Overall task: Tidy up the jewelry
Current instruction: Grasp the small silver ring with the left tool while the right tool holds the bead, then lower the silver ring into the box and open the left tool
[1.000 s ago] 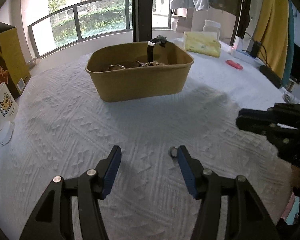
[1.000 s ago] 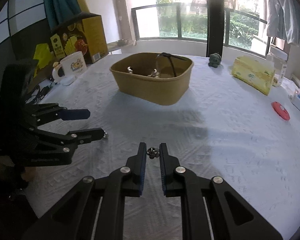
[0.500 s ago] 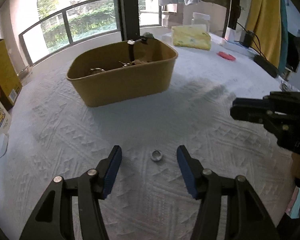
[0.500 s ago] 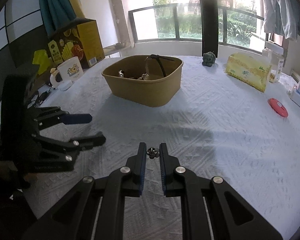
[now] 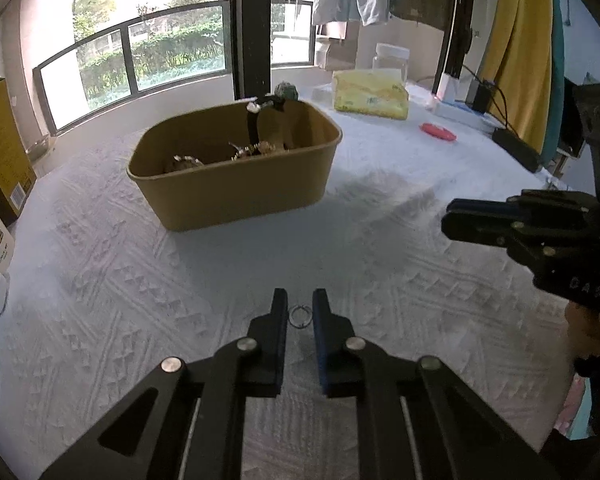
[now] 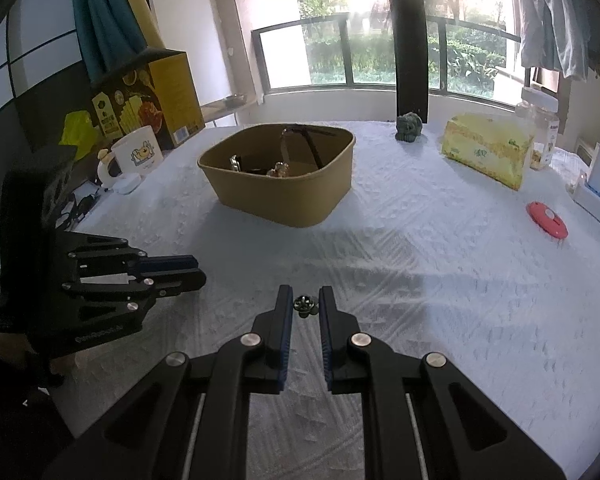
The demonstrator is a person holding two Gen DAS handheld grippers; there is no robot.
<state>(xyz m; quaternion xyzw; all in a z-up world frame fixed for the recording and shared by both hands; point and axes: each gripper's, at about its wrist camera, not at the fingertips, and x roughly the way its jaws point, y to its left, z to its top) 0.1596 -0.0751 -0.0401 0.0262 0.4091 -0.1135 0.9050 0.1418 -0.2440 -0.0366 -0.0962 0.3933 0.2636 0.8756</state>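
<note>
left gripper is held low over the white textured tablecloth, pointing toward the tan box; its fingers are drawn close and clamp a thin ring between the tips. in the right wrist view this same gripper enters from the left edge, level with the cloth, its fingers lying nearly together. right gripper also points forward along the cloth toward the tan box; its fingers are pressed against a small dark ornamented jewel, caught between the tips. in the left wrist view the right gripper juts in from the right edge, fingers stacked close; the jewel cannot be made out there. the tan box stands well ahead of both grippers, apart from them, and holds a black strap leaning on its far rim plus several metallic pieces on its floor. farther right on the cloth lie a yellow tissue pack and a red disc. a white mug stands at the left edge.
</note>
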